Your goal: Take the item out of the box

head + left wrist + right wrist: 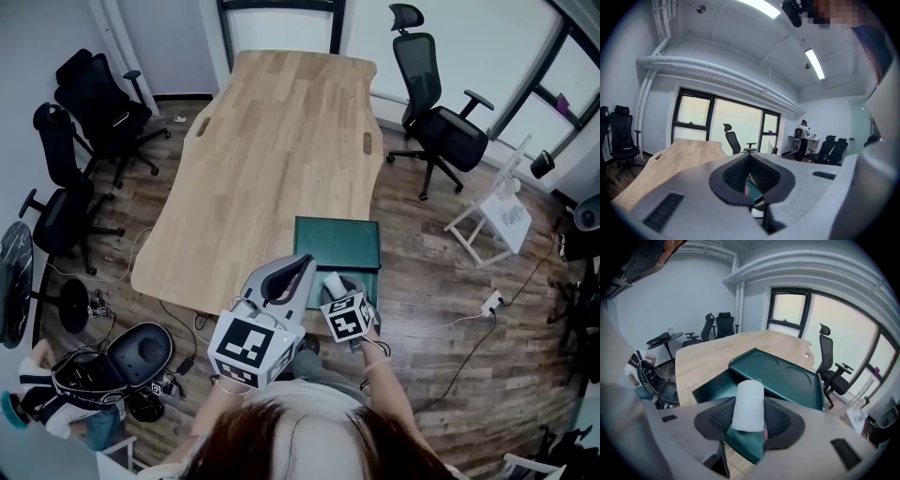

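Observation:
A dark green box [330, 272] sits at the wooden table's [281, 141] near right edge, its lid [337, 244] swung open and lying flat behind it. My right gripper [336, 287] is shut on a white roll [334, 282] and holds it just above the box. In the right gripper view the white roll [749, 404] stands upright between the pads [780, 420], over the box's hollow [712, 387] and the lid [785, 376]. My left gripper [302, 266] hovers to the left of the box. Its jaws [750, 161] meet at the tips with nothing in them.
Black office chairs stand at the left [94, 103] and at the far right [436, 112] of the table. A white rack [492, 211] is on the floor at the right. A black case [141, 352] and a person [37, 398] are at the lower left.

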Motion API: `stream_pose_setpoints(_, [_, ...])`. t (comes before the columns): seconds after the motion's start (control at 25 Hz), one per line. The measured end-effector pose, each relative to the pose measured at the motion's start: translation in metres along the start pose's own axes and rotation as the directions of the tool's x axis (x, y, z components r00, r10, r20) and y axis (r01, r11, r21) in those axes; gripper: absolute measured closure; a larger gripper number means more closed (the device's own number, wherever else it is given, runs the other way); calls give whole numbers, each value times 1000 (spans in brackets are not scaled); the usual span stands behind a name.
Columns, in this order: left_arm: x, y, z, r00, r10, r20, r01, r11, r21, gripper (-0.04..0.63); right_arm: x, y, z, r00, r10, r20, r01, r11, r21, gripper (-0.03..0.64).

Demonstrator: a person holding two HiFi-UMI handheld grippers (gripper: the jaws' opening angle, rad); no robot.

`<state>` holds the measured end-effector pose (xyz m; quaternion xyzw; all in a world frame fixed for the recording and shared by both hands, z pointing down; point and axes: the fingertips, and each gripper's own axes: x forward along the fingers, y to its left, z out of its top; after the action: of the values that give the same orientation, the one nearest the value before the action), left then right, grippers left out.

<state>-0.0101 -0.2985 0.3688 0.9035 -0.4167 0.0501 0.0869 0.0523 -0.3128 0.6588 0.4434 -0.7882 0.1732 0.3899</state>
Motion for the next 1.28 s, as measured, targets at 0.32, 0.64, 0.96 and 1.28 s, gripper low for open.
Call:
stream_pose_setpoints(0.32, [-24,-9,3,1000,-16,18,16,1000,4,588,-24,7,8,997,-51,58,51,999,0,416])
stream_pose_setpoints(0.64, [-57,-17,3,999,-25,43,24,1000,15,588,-52,22,13,988,-94,122,91,995,31,416])
stream_pose_setpoints(0.96, [-87,-23,1,998,-34,60,33,999,16,588,-81,32,22,970,-140,201,128,989,73,416])
stream_pose_setpoints(1.28, [-118,-33,-1,996,-42,76,41,999,20,588,-115,51,33,945,-170,281,145,984,108,416])
